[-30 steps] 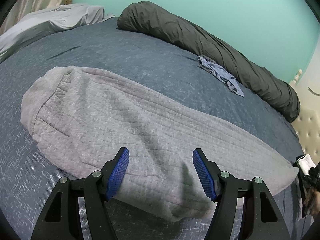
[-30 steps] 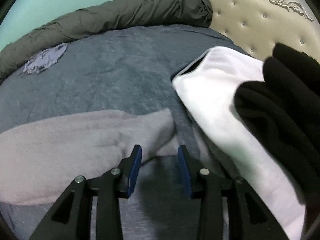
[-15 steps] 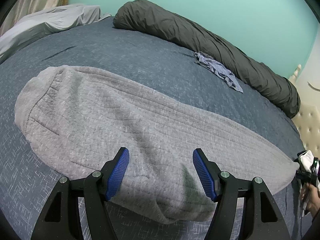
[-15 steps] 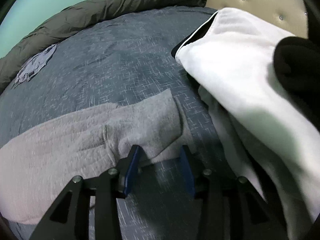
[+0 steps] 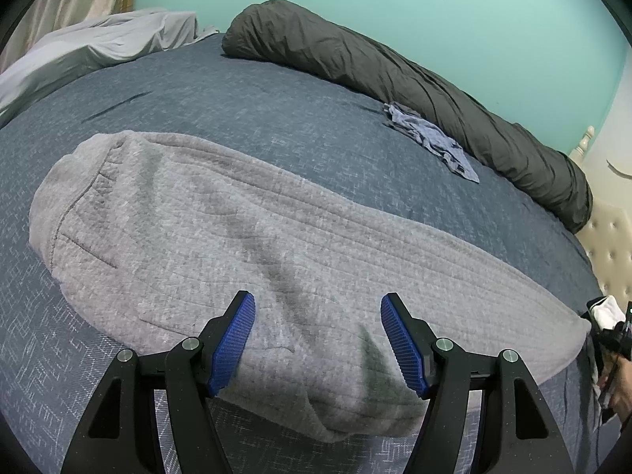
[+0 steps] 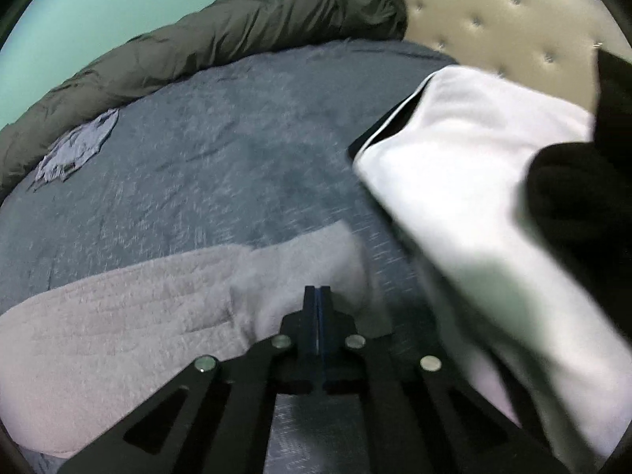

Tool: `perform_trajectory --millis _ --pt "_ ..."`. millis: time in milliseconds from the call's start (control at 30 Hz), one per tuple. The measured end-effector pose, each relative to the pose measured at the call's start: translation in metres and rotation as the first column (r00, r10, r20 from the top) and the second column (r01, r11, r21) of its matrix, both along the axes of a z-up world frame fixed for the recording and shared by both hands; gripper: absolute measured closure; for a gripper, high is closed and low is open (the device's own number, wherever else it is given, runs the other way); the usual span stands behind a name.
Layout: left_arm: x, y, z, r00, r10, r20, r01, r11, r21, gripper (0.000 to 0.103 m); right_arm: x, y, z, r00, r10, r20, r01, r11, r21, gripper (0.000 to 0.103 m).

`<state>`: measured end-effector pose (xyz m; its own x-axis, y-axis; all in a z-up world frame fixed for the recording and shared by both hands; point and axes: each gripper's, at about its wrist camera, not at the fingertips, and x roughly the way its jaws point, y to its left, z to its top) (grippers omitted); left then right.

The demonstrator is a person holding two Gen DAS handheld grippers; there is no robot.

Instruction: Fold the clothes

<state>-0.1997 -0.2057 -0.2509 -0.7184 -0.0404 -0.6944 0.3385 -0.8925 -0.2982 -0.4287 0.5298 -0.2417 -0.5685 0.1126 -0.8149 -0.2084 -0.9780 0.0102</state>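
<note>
A long grey knitted garment [image 5: 245, 245] lies flat across the blue bedspread [image 5: 245, 91], stretched from the left of the left wrist view to its right edge.

The left claw [image 5: 318, 339] stands wide open over the near edge of the garment. The cloth shows between its two blue pads [image 5: 233, 341], but they do not press on it, so this claw holds nothing.

In the right wrist view, which is blurred, the right claw [image 6: 317, 296] has just snapped shut, its two fingers flat against each other. Its tip sits at the narrow end of the grey garment [image 6: 158, 308], right at the near edge of the cloth. Whether any fabric is pinched between the pads cannot be told; no cloth is seen between them.

Just to the right of that end lies a white garment [image 6: 466, 197] with a dark trim, and a black garment [image 6: 584, 205] lies partly on top of it, near the padded cream headboard [image 6: 513, 23].

Along the far side of the bed lies a rolled dark grey duvet [image 5: 395, 75], and a small crumpled bluish cloth [image 5: 430, 138] lies just beside it, well apart from both claws. A light grey sheet [image 5: 98, 43] is bunched at the far left corner.
</note>
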Motion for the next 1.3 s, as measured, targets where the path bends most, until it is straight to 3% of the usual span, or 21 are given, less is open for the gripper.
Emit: perform_trajectory --millis 200,233,267,333,367,433,567,867,1100,1300 --pt "0.002 0.000 0.002 1.000 0.005 -0.006 -0.005 1.000 0.000 0.033 0.000 0.013 -0.007 1.000 0.000 -0.008 0.000 0.997 -0.077 0.099" --pt "0.002 0.000 0.001 1.000 0.004 -0.004 -0.004 1.000 -0.001 0.033 -0.001 0.012 -0.009 1.000 -0.005 -0.010 0.004 0.997 -0.082 0.088" --pt "0.001 0.001 0.001 1.000 0.004 -0.003 -0.004 1.000 -0.002 0.033 -0.003 0.012 -0.012 1.000 -0.014 -0.009 0.014 0.996 -0.084 0.071" --pt "0.000 0.002 0.000 1.000 0.002 0.000 -0.002 1.000 -0.004 0.033 -0.007 0.013 -0.019 0.999 -0.043 0.000 0.043 0.995 -0.090 0.053" --pt "-0.001 0.002 0.000 1.000 0.001 0.002 -0.001 1.000 -0.004 0.033 -0.009 0.015 -0.023 0.998 -0.057 0.005 0.058 0.993 -0.105 0.053" --pt "-0.002 0.003 0.000 1.000 -0.002 0.002 0.003 1.000 -0.008 0.033 -0.013 0.018 -0.029 0.997 -0.080 0.011 0.080 0.989 -0.125 0.053" --pt "-0.003 0.003 -0.001 1.000 -0.003 0.004 0.003 1.000 -0.009 0.033 -0.015 0.011 -0.033 0.997 -0.075 0.011 0.076 0.994 -0.077 0.055" --pt "-0.003 0.001 -0.002 1.000 0.000 0.002 0.000 1.000 -0.002 0.032 -0.009 -0.002 -0.024 0.999 -0.049 -0.019 0.049 0.999 0.002 0.091" --pt "-0.001 0.001 0.001 1.000 0.003 -0.005 -0.003 1.000 0.005 0.032 0.008 0.009 -0.009 0.996 -0.056 -0.067 0.057 0.998 0.012 0.097" --pt "0.000 -0.001 0.001 1.000 0.008 -0.004 -0.008 1.000 0.006 0.032 0.006 0.013 -0.030 0.999 -0.046 0.030 0.042 0.994 0.106 0.097"
